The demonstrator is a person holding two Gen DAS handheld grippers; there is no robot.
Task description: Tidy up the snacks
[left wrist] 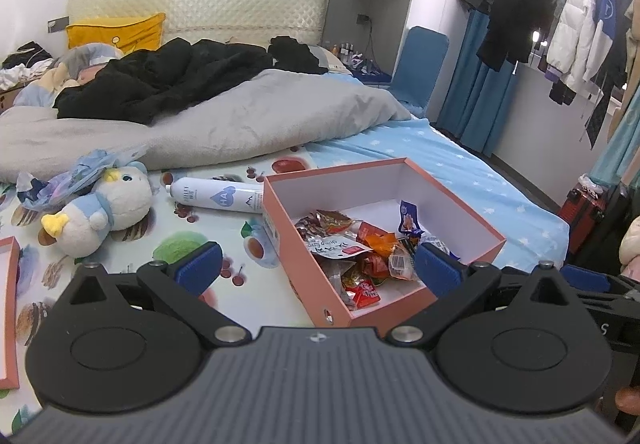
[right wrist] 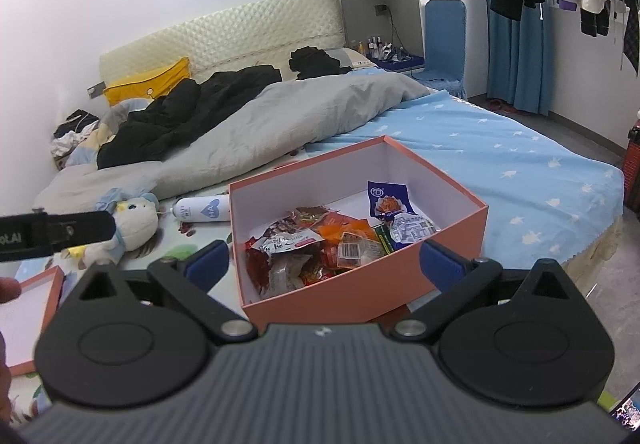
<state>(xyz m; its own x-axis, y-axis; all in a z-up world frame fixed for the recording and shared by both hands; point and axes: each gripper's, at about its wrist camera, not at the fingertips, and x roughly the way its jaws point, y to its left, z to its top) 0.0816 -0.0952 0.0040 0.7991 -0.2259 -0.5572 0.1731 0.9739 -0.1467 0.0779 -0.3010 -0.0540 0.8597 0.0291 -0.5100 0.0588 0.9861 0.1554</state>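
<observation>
Snack packets (right wrist: 320,244) piled in pink box (right wrist: 460,220): light, crinkly, slippery, best pinched at sealed edges. Both hand-held grippers (left wrist: 318,268) (right wrist: 326,264) held wide open, nothing gripped.

Open box (left wrist: 456,204) on the bed (left wrist: 460,160), snack packets (left wrist: 360,248) heaped inside at its near end. Spray bottle (left wrist: 218,196) lying on its side just left of the box. Plush toy (left wrist: 102,212) further left, on the printed mat (left wrist: 180,244). Box lid (left wrist: 12,308) at the mat's left edge. Duvet (left wrist: 240,116) behind these; headboard (left wrist: 200,4) beyond.
</observation>
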